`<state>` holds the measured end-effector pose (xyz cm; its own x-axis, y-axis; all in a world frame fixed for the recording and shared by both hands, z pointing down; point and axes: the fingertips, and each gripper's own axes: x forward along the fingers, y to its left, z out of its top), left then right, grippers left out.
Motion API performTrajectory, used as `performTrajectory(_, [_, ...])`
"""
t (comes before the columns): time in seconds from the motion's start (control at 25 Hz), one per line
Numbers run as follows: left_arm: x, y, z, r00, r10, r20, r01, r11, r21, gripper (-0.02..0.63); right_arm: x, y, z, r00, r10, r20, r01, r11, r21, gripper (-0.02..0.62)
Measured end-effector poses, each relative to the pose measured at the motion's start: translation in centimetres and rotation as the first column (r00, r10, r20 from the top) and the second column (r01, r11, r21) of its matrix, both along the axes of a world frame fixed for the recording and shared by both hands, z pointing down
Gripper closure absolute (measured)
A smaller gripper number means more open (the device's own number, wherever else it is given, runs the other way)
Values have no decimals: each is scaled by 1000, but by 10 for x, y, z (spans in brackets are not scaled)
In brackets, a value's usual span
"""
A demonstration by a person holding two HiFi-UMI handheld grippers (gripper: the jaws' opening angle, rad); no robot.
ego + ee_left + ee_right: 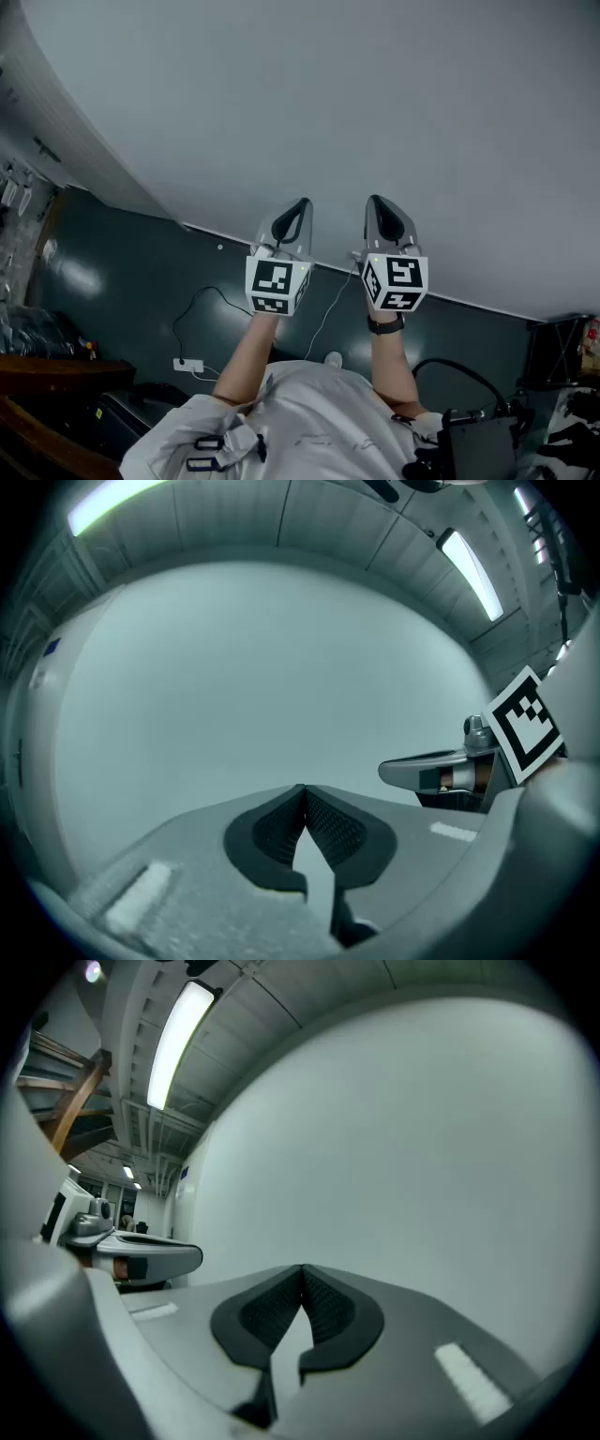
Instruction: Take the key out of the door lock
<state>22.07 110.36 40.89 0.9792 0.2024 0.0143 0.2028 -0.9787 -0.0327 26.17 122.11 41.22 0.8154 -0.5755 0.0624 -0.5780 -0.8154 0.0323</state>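
The grey plastic left gripper (301,207), which carries a black-and-white marker cube, and the matching right gripper (377,202) are held up side by side and level, a little apart. Both are aimed at a plain, pale grey-white wall (394,94). In each gripper view the black ribbed pads are pressed together at the tips, with nothing caught between them. Both tools are thus fully closed and empty.

No key or door lock is seen in any view. Only bare wall lies ahead and dark green floor (131,272) below. Which way the key lies, how its long axis runs, and which gripper is nearer cannot be told. It is judged that the door must first be brought into view.
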Motion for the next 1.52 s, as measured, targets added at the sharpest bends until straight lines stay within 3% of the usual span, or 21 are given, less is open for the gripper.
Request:
performTrajectory(0.16, [-12, -64, -2, 997, -80, 2, 80, 997, 15, 606, -6, -64, 1, 997, -72, 15, 72, 997, 23, 591])
performTrajectory(0.28, [-24, -136, 9, 981, -194, -1, 194, 981, 11, 606, -8, -136, 14, 983, -179, 27, 177, 983, 55, 591])
performTrajectory(0.48, [-80, -247, -12, 936, -351, -26, 351, 936, 27, 606, -50, -260, -6, 925, -380, -6, 380, 925, 25, 591])
performTrajectory(0.56, [-109, -290, -13, 905, -424, -32, 425, 905, 17, 606, -70, -308, -10, 892, -452, -10, 453, 891, 22, 591])
performTrajectory(0.84, [-215, -463, -4, 731, -683, -12, 683, 730, 13, 606, -139, -498, -9, 715, -698, -48, 699, 714, 32, 589])
performTrajectory(0.96, [-260, -512, -7, 656, -754, -21, 754, 657, 0, 606, -171, -551, -14, 649, -758, -68, 761, 648, 44, 589])
performTrajectory(1.08, [-293, -543, -1, 587, -809, -12, 809, 587, -16, 606, -203, -595, -10, 561, -826, -60, 828, 561, 19, 589])
performTrajectory(1.28, [-300, -576, 18, 517, -856, 19, 856, 516, -42, 606, -235, -654, -10, 422, -899, -119, 902, 429, -50, 589])
performTrajectory(1.4, [-287, -605, 24, 480, -877, 21, 877, 479, -40, 606, -232, -694, 5, 355, -931, -86, 933, 358, -22, 589])
performTrajectory(1.52, [-280, -653, 27, 404, -914, 20, 914, 403, -47, 606, -225, -748, 16, 278, -960, -47, 960, 278, -9, 589])
